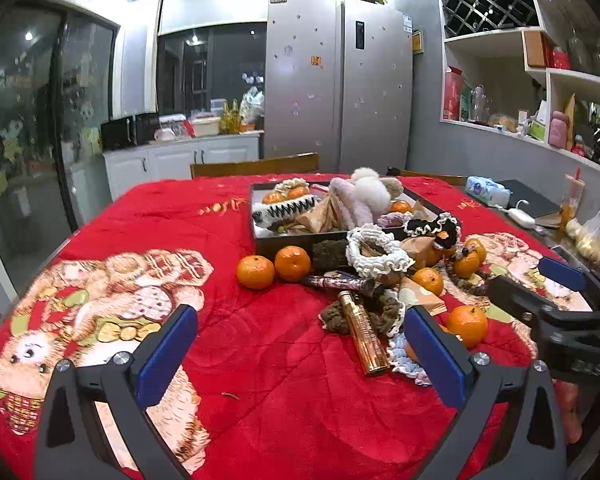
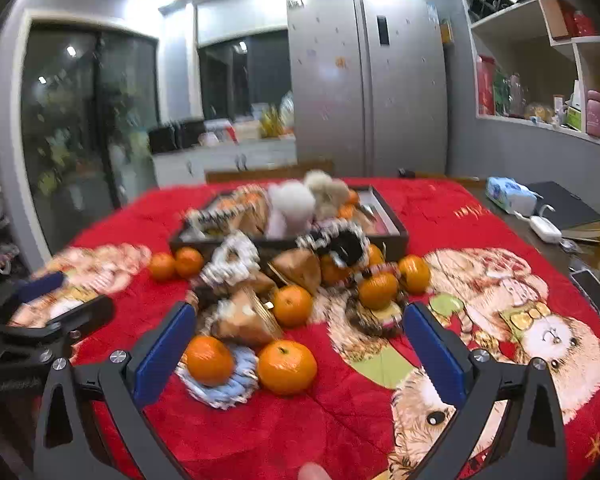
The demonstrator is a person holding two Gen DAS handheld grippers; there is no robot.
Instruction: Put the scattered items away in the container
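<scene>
Right wrist view: a mandarin (image 2: 287, 367) lies nearest, at six o'clock of the heap, touching nothing but the red blanket (image 2: 340, 432) over the desk; another mandarin (image 2: 209, 360) rests on a blue scrunchie (image 2: 220, 390) at its nine o'clock. The dark tray (image 2: 396, 236), already crowded with fluffy pieces, sits at twelve o'clock beyond the pile. The right hand-held gripper (image 2: 296, 344) hangs spread and empty, seemingly framing that fruit for a pickup. The left hand-held gripper (image 1: 300, 350), likewise spread and holding nothing, has a gold tube (image 1: 364, 334) toward its two o'clock.
</scene>
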